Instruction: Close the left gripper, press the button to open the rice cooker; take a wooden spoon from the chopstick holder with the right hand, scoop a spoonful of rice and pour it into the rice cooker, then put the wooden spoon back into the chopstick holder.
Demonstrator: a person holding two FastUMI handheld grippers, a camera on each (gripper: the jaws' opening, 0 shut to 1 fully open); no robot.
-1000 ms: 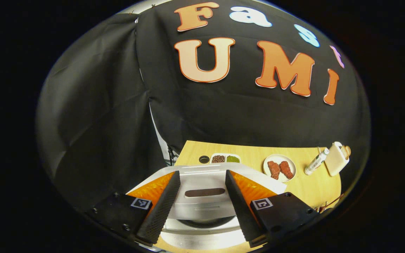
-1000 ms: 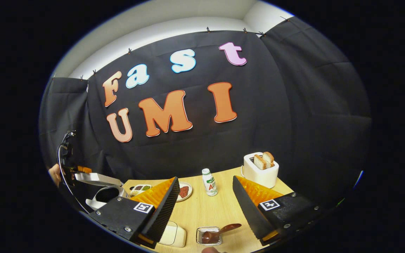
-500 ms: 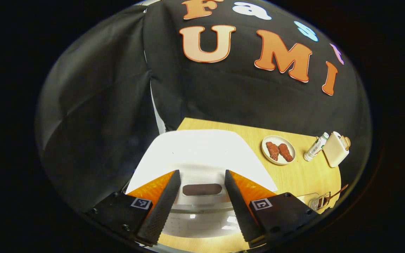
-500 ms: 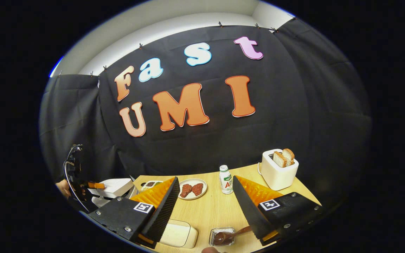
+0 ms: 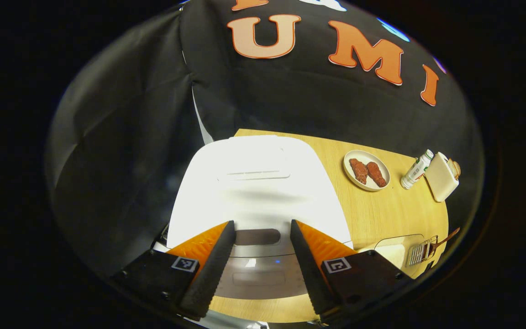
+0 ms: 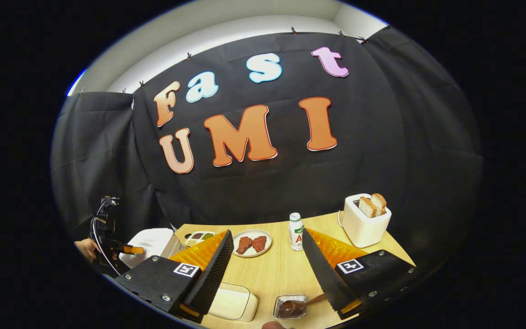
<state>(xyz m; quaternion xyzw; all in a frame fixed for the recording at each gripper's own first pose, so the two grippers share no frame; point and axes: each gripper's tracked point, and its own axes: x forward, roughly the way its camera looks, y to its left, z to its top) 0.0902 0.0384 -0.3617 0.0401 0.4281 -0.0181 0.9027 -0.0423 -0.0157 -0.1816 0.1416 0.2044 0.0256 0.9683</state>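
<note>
My wooden table point(image 6: 281, 269) carries the white rice cooker point(image 5: 254, 183), a plate of meat point(image 6: 252, 243) and a small bottle point(image 6: 296, 231). The toaster point(image 6: 364, 224) stands on it too.

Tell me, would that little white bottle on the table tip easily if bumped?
Probably. The bottle stands upright, tall and narrow, so a sideways nudge would likely topple it. Its round body might then roll toward the plate or toaster.

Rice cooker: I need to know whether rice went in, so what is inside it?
Cannot be seen. The rice cooker has its white lid down, covering the pot. The left hand-held gripper is open in front of it, its fingers either side of the dark front button.
</note>
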